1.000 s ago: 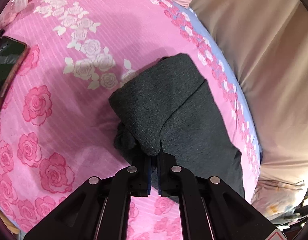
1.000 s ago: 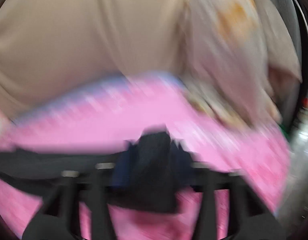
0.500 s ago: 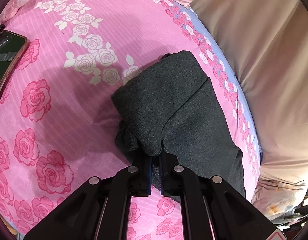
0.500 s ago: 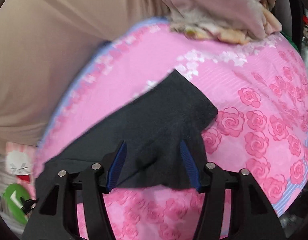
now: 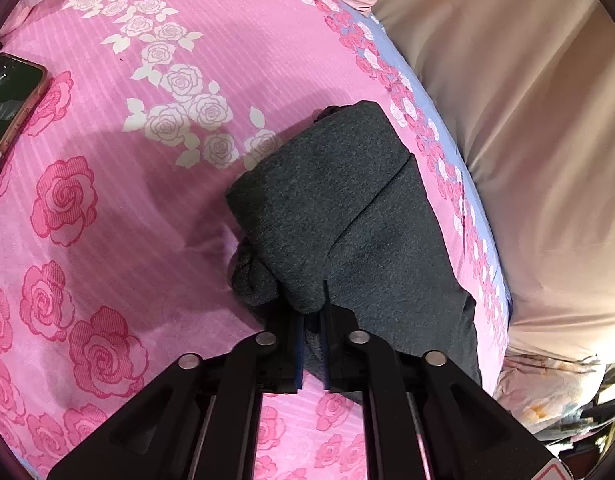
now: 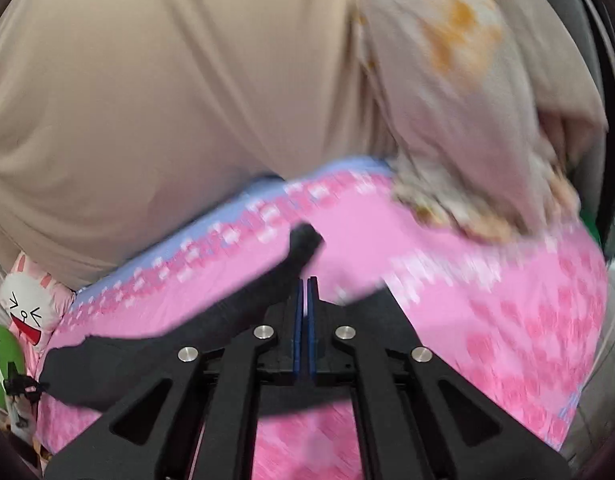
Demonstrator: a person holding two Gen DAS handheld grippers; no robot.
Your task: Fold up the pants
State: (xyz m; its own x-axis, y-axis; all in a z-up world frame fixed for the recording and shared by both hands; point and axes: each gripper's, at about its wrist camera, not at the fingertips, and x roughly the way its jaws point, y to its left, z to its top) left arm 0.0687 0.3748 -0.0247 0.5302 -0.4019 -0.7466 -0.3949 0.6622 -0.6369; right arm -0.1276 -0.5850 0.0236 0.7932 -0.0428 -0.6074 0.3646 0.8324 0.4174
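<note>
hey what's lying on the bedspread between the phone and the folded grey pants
Nothing. In the left wrist view, only bare rose-printed pink bedspread runs from the phone at the left edge to the pants.
</note>
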